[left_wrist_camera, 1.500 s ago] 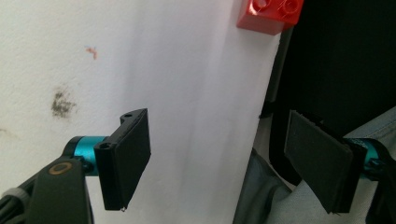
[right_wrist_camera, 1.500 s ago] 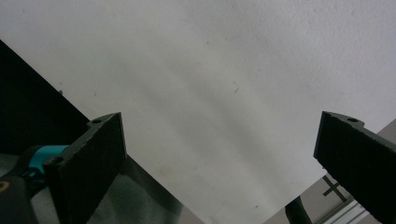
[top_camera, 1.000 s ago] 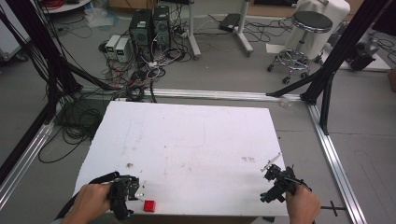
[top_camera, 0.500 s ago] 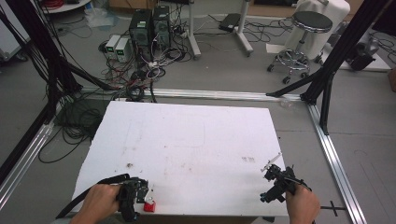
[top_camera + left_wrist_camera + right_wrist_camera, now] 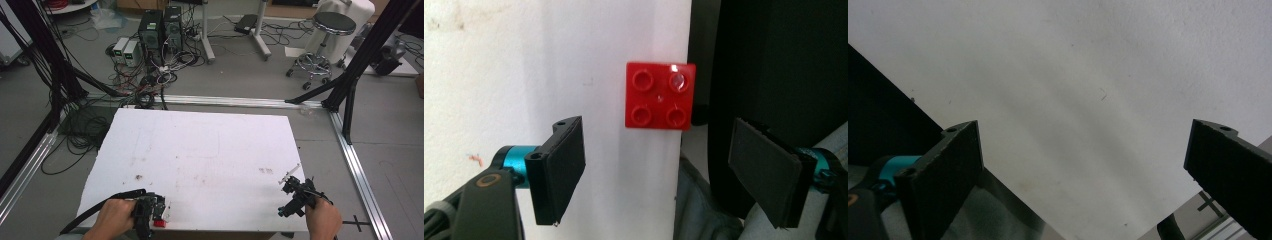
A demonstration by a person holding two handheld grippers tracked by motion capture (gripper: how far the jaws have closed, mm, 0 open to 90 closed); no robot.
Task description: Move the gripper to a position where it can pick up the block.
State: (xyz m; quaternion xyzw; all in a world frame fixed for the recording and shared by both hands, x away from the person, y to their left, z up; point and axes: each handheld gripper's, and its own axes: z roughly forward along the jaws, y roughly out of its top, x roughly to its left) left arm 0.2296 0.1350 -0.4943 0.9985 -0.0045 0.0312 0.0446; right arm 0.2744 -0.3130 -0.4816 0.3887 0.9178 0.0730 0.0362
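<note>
A small red four-stud brick (image 5: 159, 223) lies at the very front edge of the white table (image 5: 210, 150), at the left. In the left gripper view the brick (image 5: 660, 95) sits flat by the board's edge (image 5: 499, 75), just beyond the jaw tips. My left gripper (image 5: 155, 216) (image 5: 659, 150) is open, its jaws wide on either side of the brick's line and not touching it. My right gripper (image 5: 286, 196) (image 5: 1088, 145) is held open over the bare board (image 5: 1098, 60) near the front right corner, with nothing between its jaws.
Aluminium rails (image 5: 355, 160) frame the table, with black struts (image 5: 345, 80) at the right and left. Beyond the far edge are tangled cables (image 5: 150, 85), computer boxes (image 5: 160, 27) and a stool (image 5: 327, 30). Dark clothing (image 5: 774, 60) lies past the front edge.
My left hand and gripper have moved right along the front edge, up to the red brick. The brick and the right gripper have stayed put.
</note>
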